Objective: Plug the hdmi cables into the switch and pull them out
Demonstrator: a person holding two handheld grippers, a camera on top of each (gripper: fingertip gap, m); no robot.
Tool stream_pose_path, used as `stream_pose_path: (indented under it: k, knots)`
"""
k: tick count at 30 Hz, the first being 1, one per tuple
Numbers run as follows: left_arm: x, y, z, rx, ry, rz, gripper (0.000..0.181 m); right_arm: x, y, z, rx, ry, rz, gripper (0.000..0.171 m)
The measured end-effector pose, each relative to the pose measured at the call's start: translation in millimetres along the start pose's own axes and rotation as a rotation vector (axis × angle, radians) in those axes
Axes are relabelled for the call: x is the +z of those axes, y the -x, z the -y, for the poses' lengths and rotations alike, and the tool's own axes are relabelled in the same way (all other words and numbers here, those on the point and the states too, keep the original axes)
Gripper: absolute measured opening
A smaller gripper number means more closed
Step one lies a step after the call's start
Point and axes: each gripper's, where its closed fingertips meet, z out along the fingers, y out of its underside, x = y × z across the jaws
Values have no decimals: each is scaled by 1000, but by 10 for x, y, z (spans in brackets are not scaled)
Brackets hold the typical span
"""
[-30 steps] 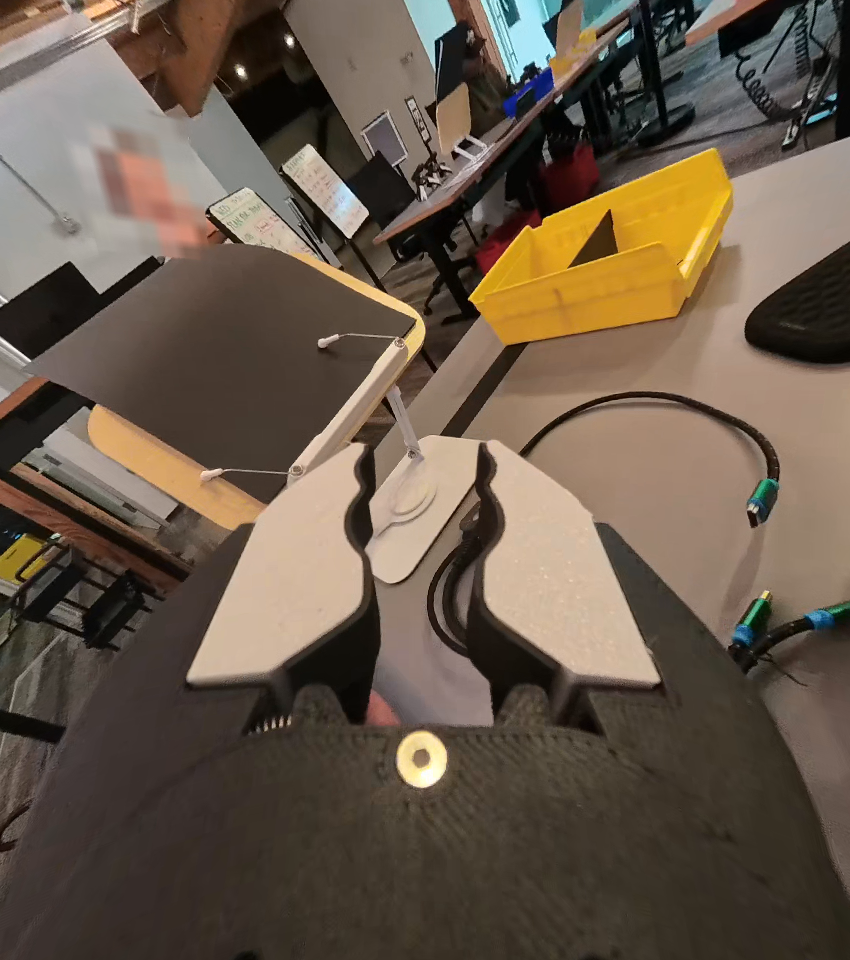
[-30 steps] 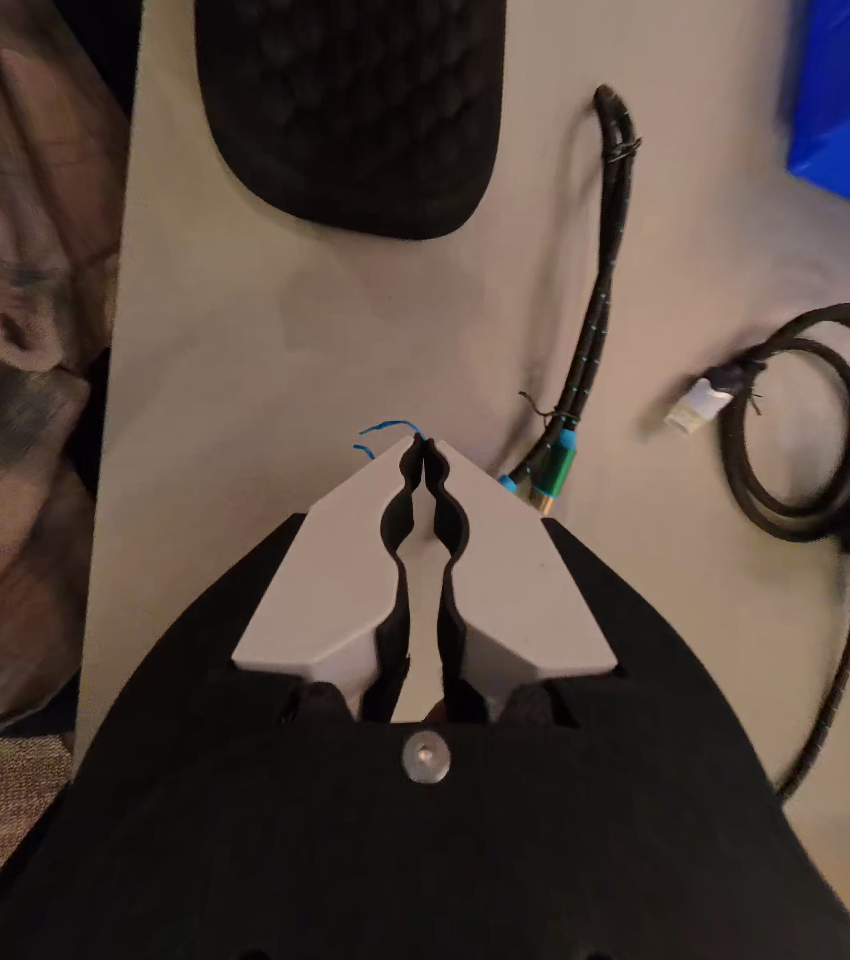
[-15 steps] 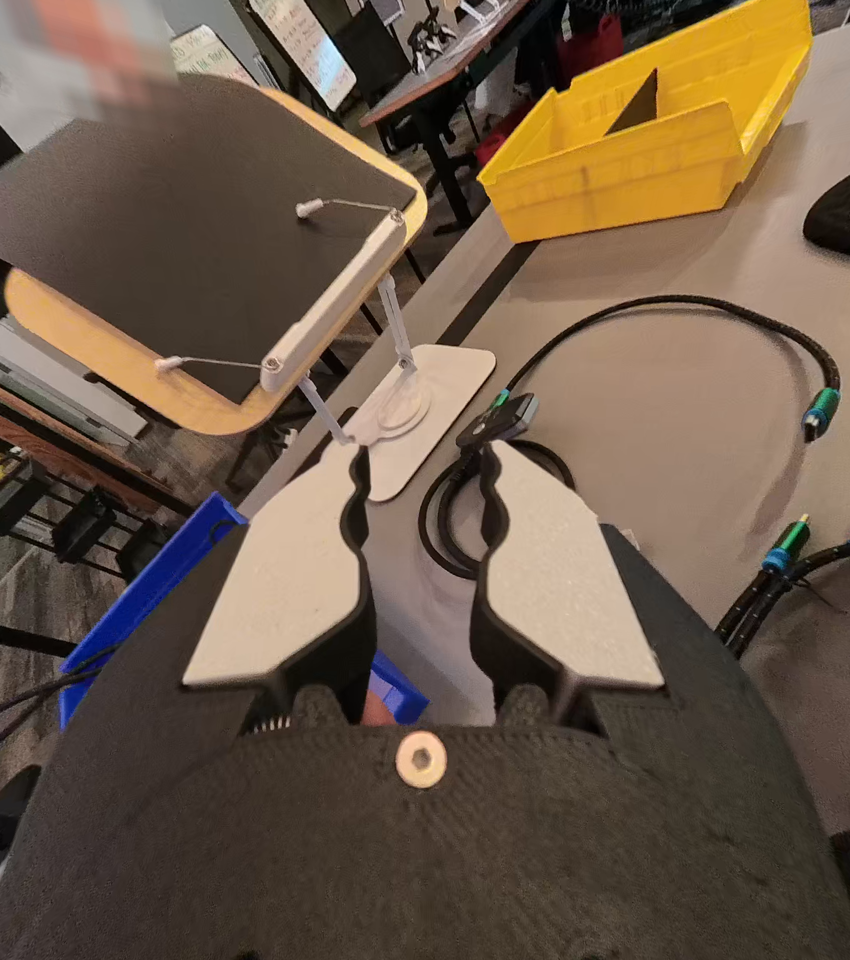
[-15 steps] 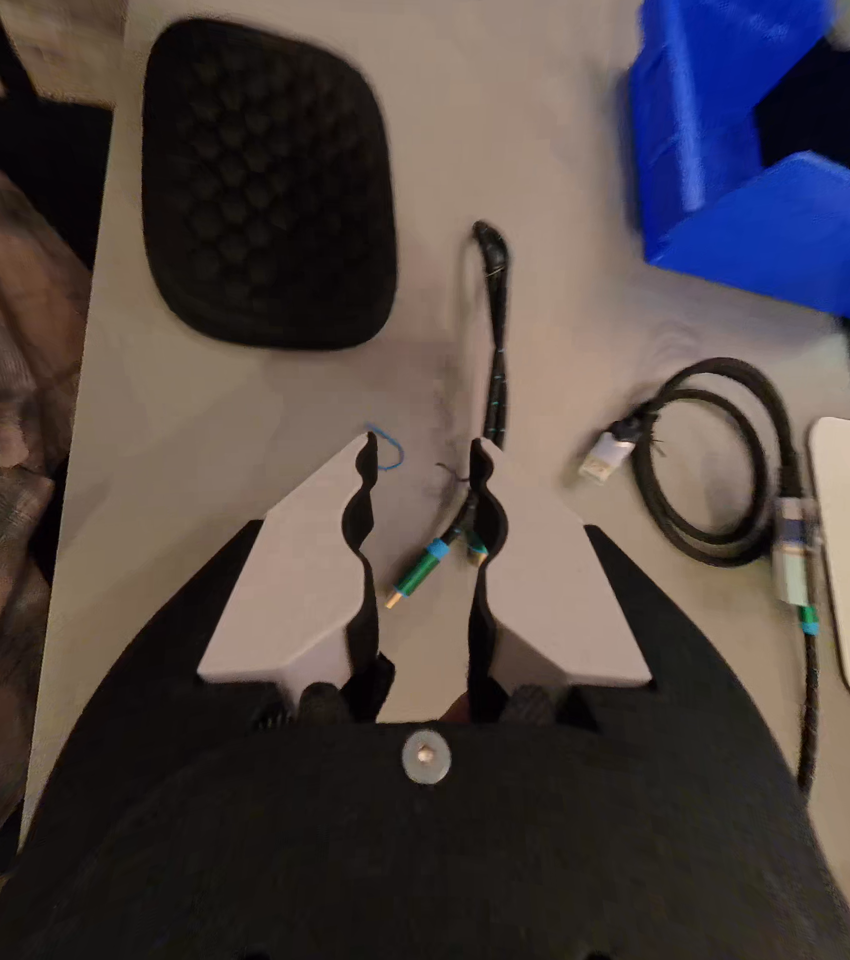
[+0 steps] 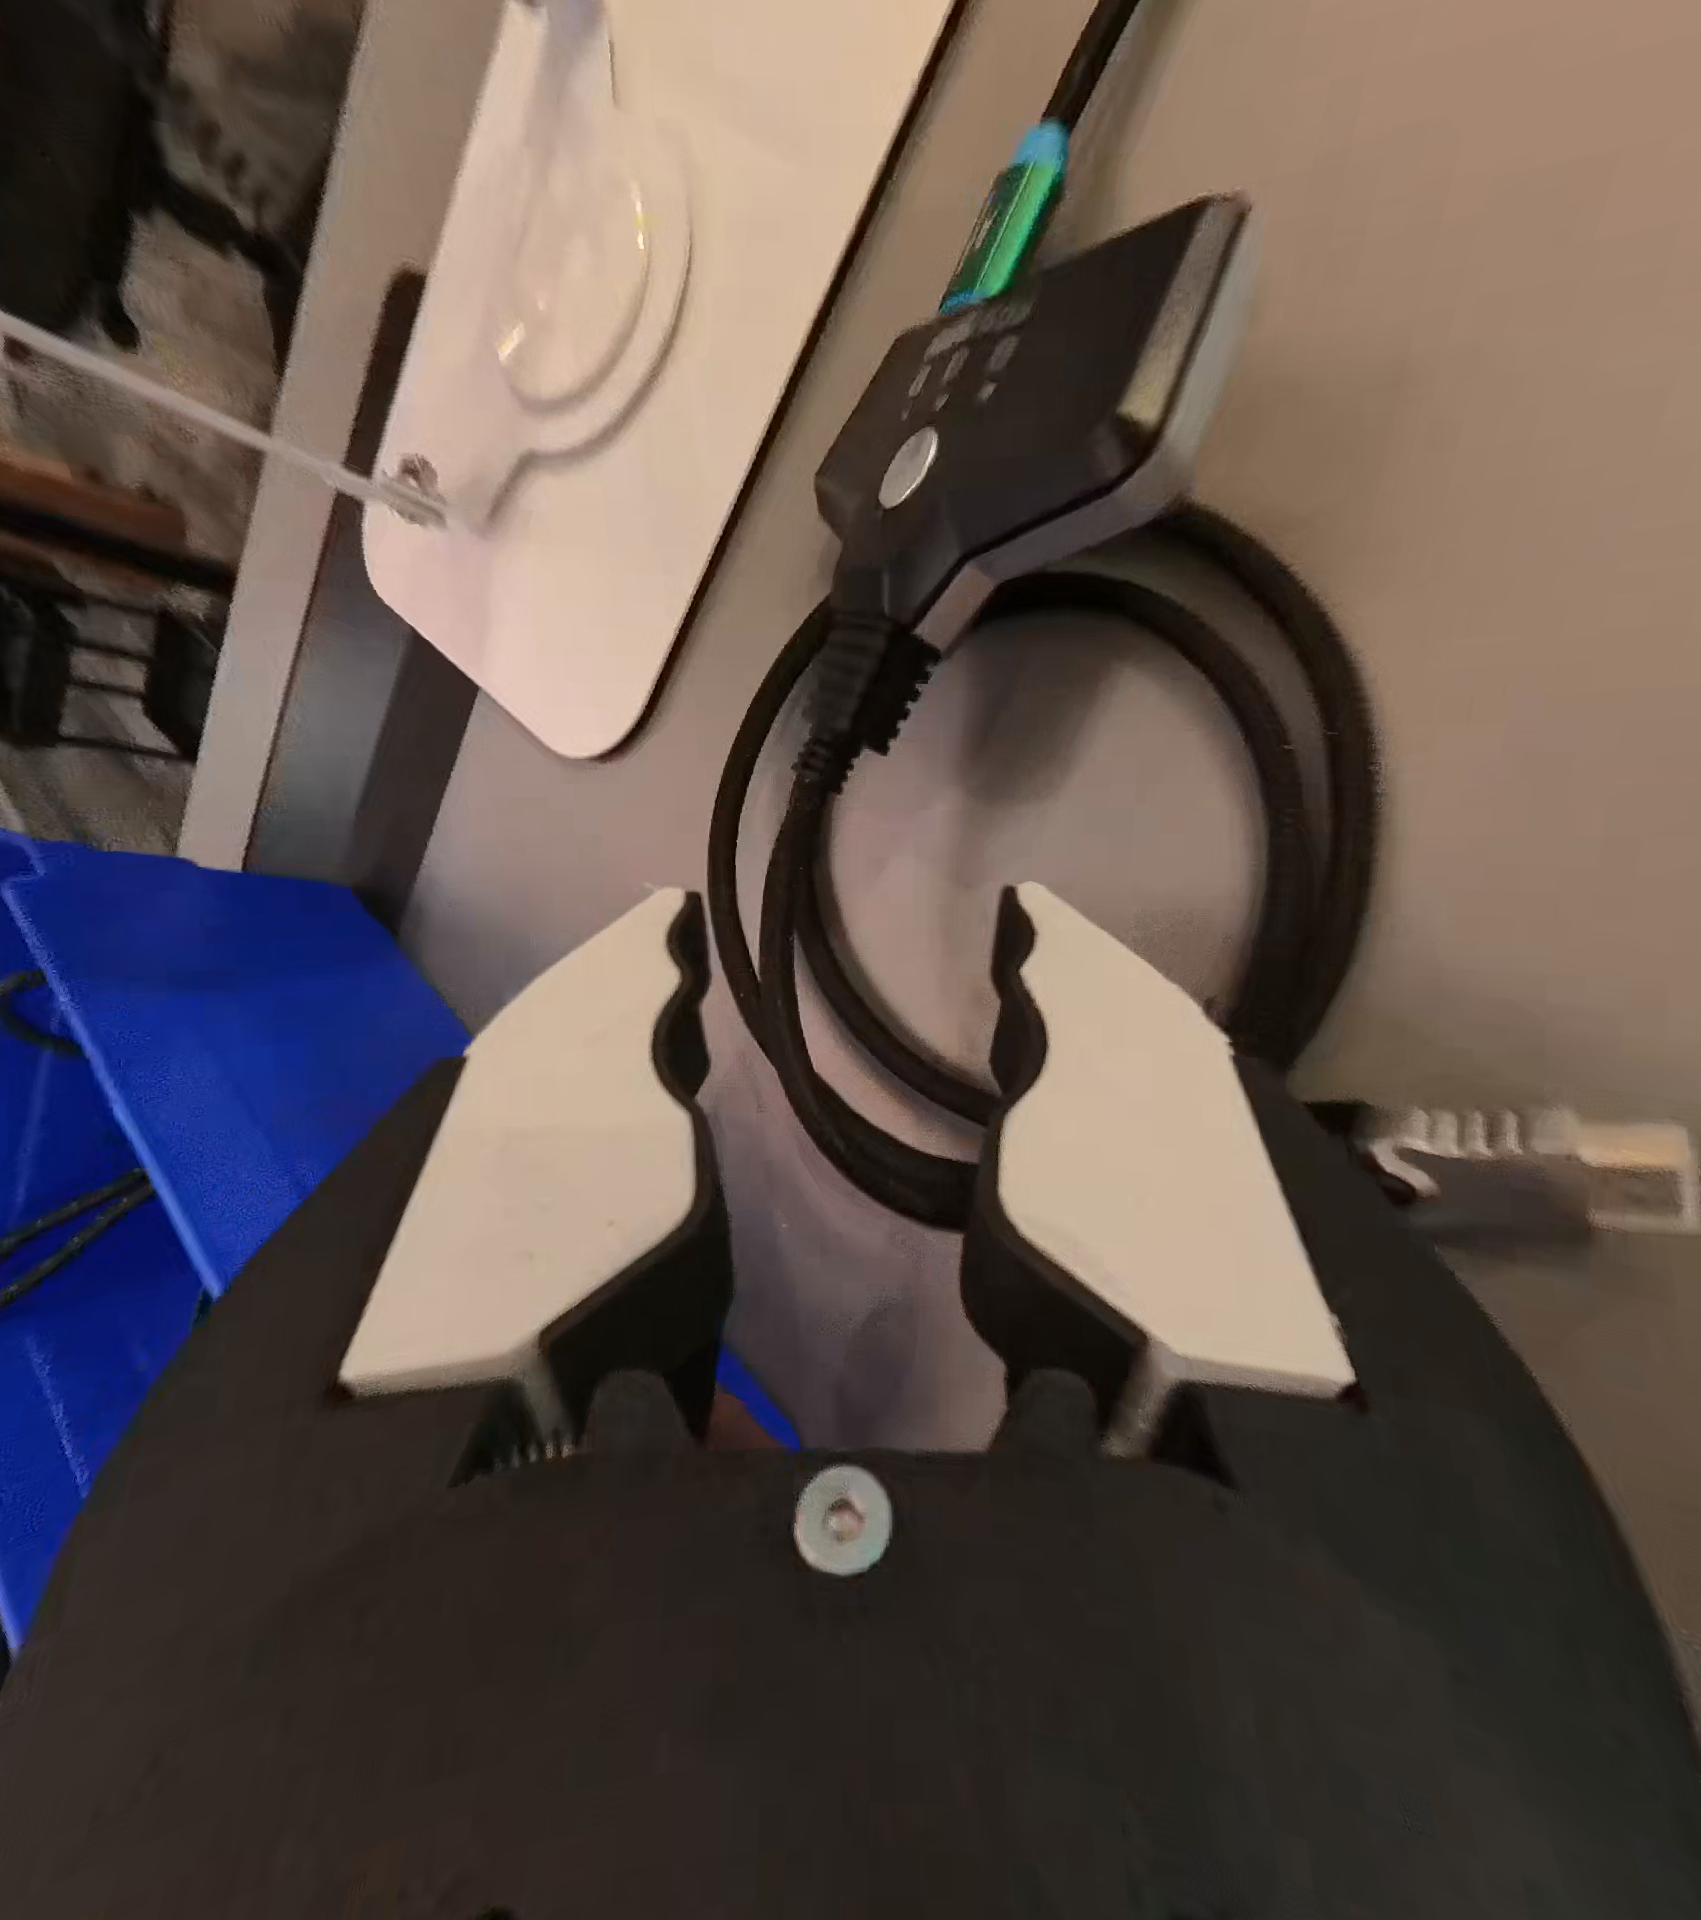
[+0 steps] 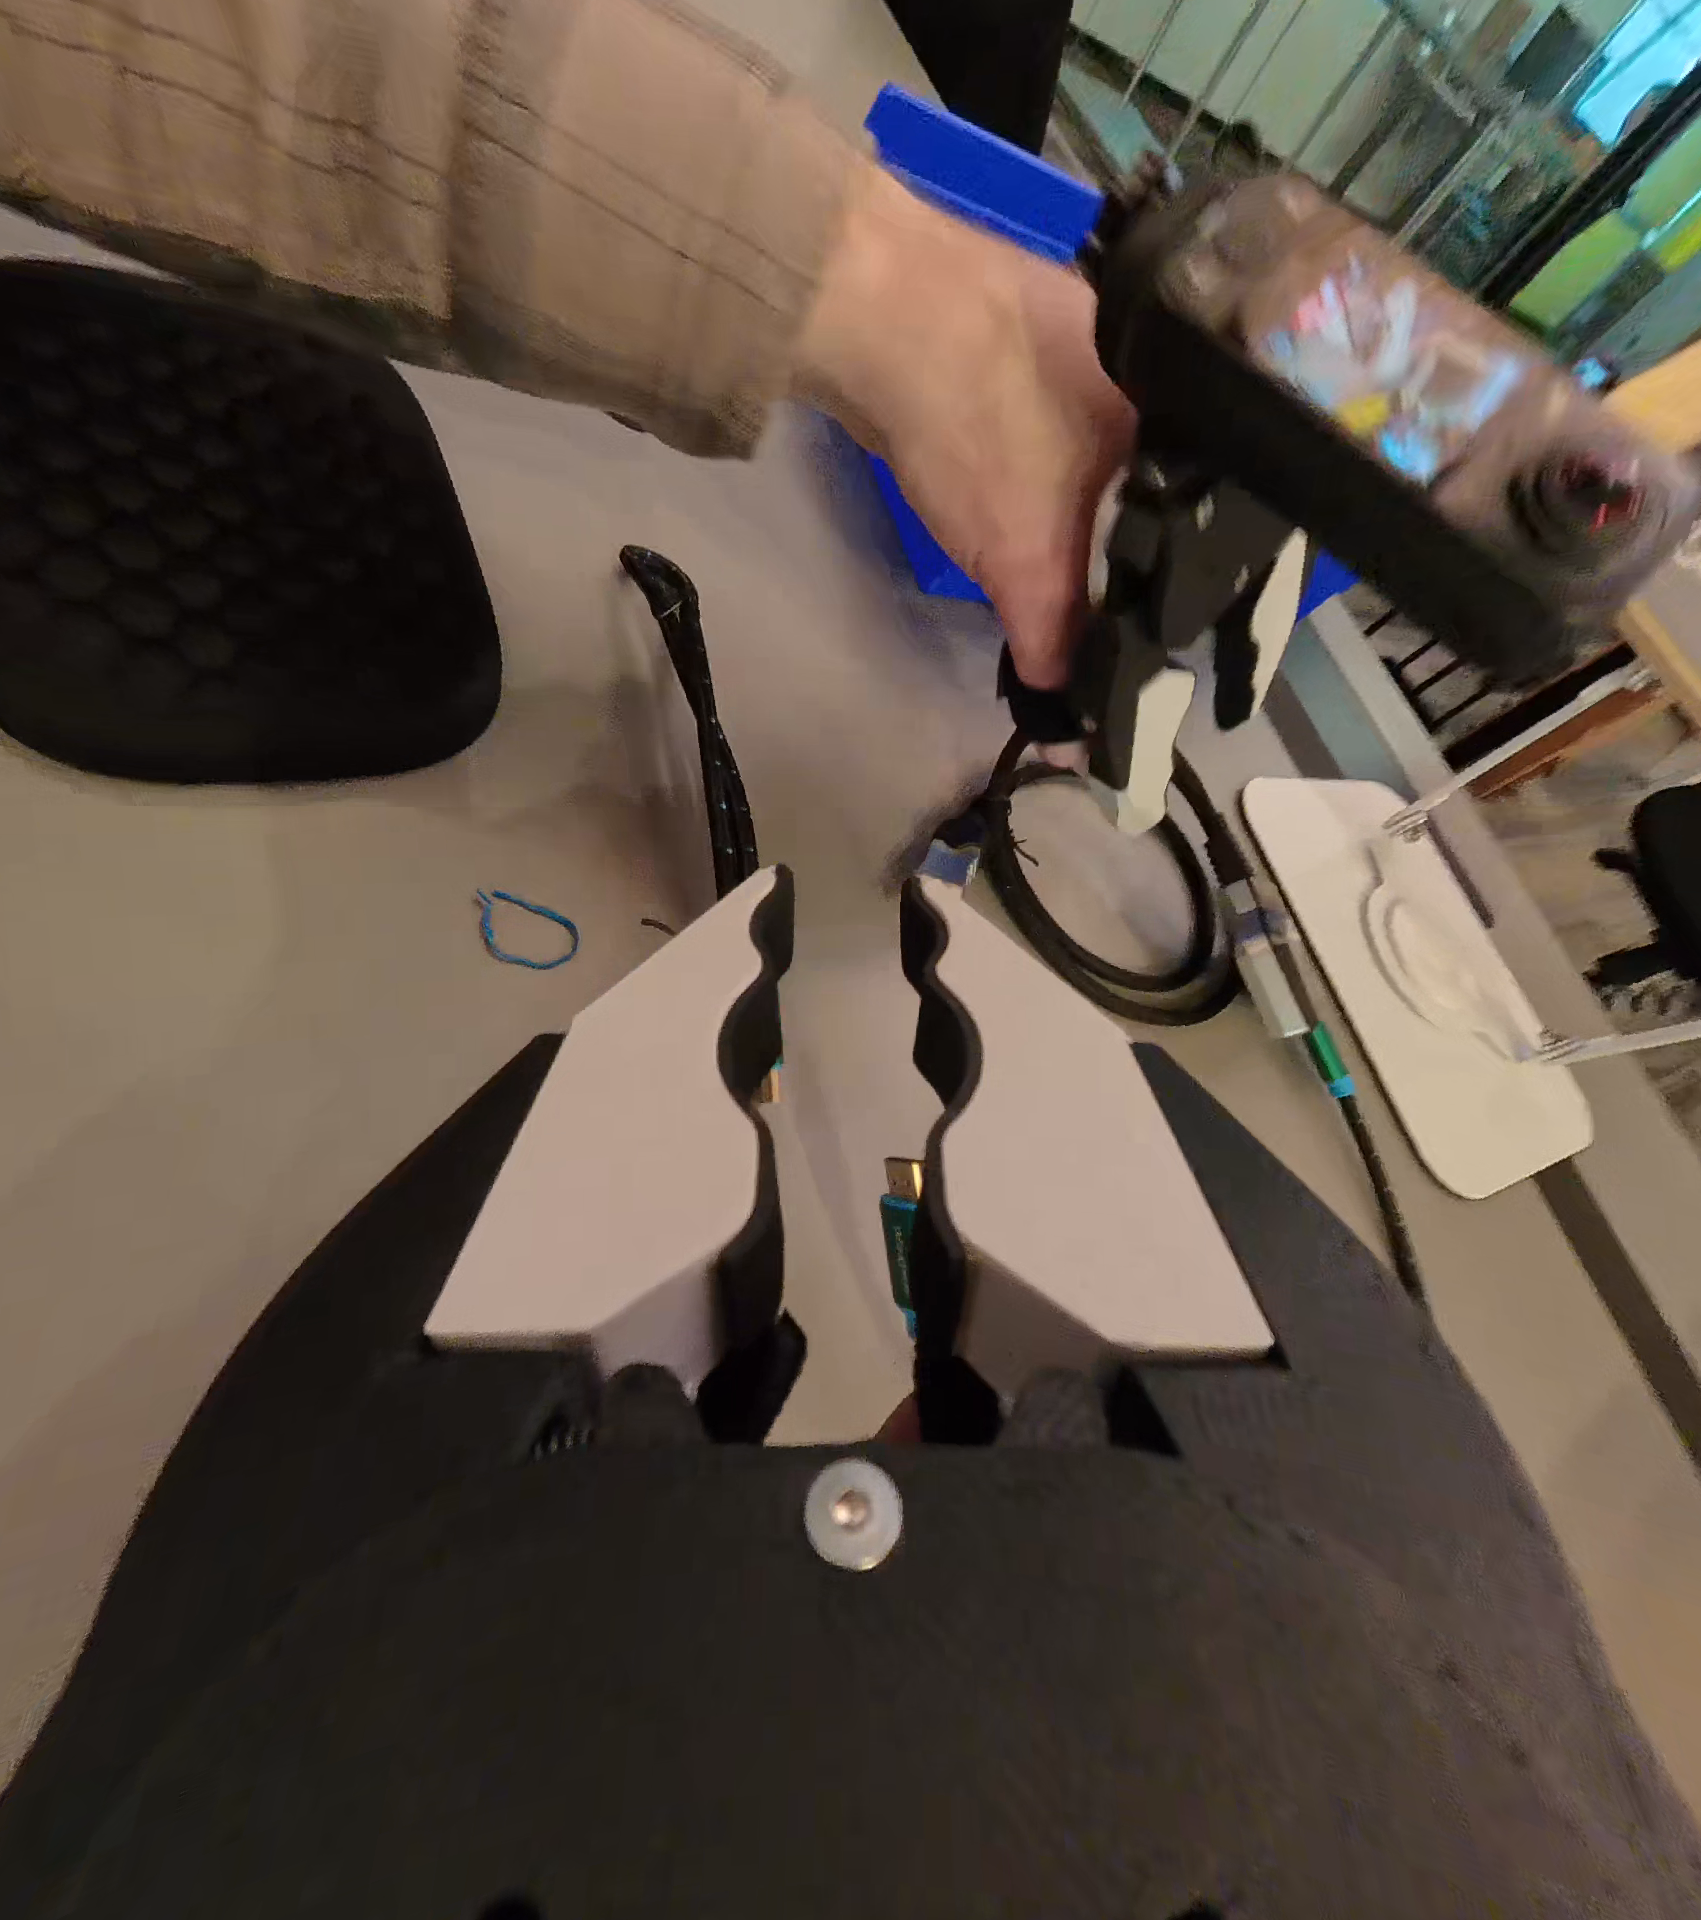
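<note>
Black braided cable (image 5: 1064, 790) is seen coiled just ahead of the left gripper (image 5: 851, 904), whose jaws are spread wide with nothing held; part of the loop passes between the fingertips. Beyond the coil, ahead and slightly right of the claw, the switch (image 5: 1022, 405) is shown as a dark flat box with a round silver button, a green-sleeved plug (image 5: 1007, 223) seated in its far end. A silver connector (image 5: 1542, 1169) lies just right of the claw, a white stand base (image 5: 555, 416) ahead to its left, and a blue bin (image 5: 139, 1091) at its left side.

Only in the right wrist view is the left gripper (image 6: 1204, 717) seen from outside, held by a hand (image 6: 971, 416) and poised with its tips over the coil (image 6: 1106, 935). The right gripper (image 6: 846, 894) is shown partly parted and gripping nothing; a loose green-sleeved plug (image 6: 898, 1236) with a gold tip lies on the table (image 6: 202, 1039) between its fingers, close against the right one. A second gold tip (image 6: 771, 1086) is glimpsed at the left finger's inner edge. A blue twist tie (image 6: 526, 928) lies to the claw's left, a black mesh pad (image 6: 181, 520) farther ahead on that side. From here the switch (image 6: 1267, 971) is seen only as a small silver-edged block ahead to the right, beside the white stand base (image 6: 1448, 1122).
</note>
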Motion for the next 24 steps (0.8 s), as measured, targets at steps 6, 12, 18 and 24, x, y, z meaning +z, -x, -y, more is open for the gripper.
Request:
stream_pose_path:
  k: [6,12,18,24]
  knots:
    - [308,32,-25,7,62,21,13,-182,-302,-96,8,-10,-118,17]
    - [282,91,184,46,-59,70,7,-294,-926,-422,-26,111,-342,33]
    - [20,105,389,89,-214,93,7,-71,-1692,-853,-242,349,-487,51]
    - [-312,73,565,100,-352,68,7,440,-2108,-1193,-466,431,-466,46]
